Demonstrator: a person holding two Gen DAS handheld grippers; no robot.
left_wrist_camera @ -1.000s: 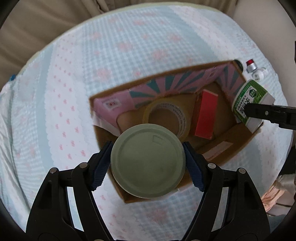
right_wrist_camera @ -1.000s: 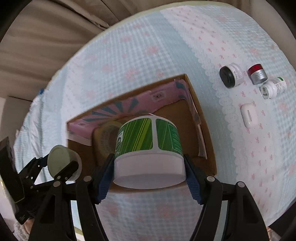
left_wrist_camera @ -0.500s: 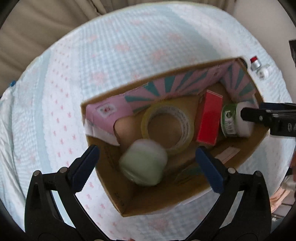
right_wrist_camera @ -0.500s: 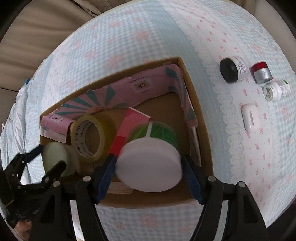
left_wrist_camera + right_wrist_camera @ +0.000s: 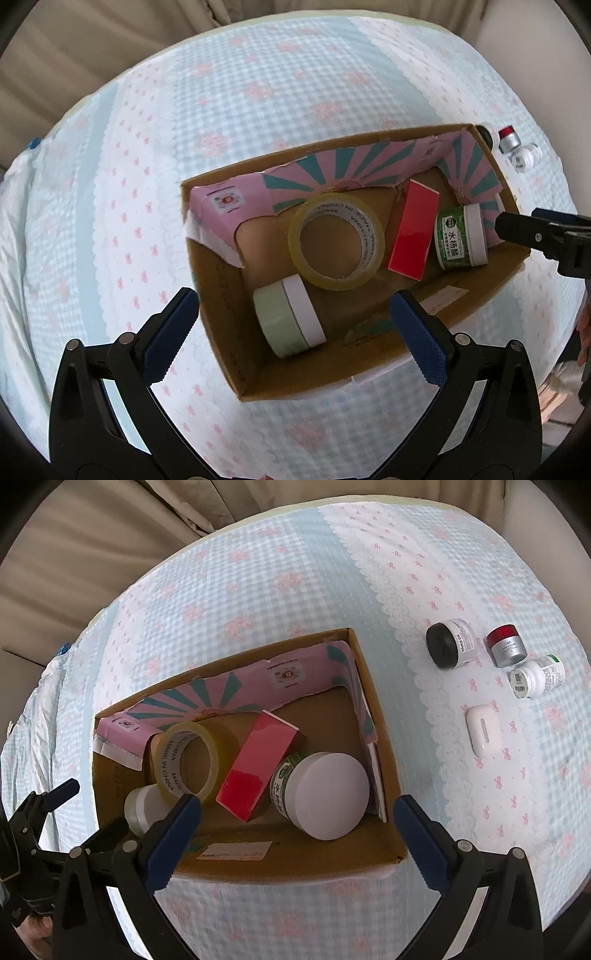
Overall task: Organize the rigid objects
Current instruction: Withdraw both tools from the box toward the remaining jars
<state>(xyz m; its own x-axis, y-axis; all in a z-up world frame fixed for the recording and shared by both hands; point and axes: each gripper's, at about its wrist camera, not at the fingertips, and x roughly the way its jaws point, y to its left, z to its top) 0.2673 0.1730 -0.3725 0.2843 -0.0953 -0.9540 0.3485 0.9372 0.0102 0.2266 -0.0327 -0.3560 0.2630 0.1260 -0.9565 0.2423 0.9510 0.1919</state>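
Both jars now lie released inside the cardboard box (image 5: 221, 295): pale green jar (image 5: 288, 321) below the left gripper (image 5: 295, 317), green-labelled jar (image 5: 321, 794) below the right gripper (image 5: 297, 819), whose jaws have just been opening, now wide and empty. Only the right view shows all four remaining items, probably including an earbud case (image 5: 483, 730), right of the box and nearer that gripper

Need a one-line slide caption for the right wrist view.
Right claw open above the cardboard box holding the green-label jar, red carton and tape roll; four small items remain on the tablecloth.
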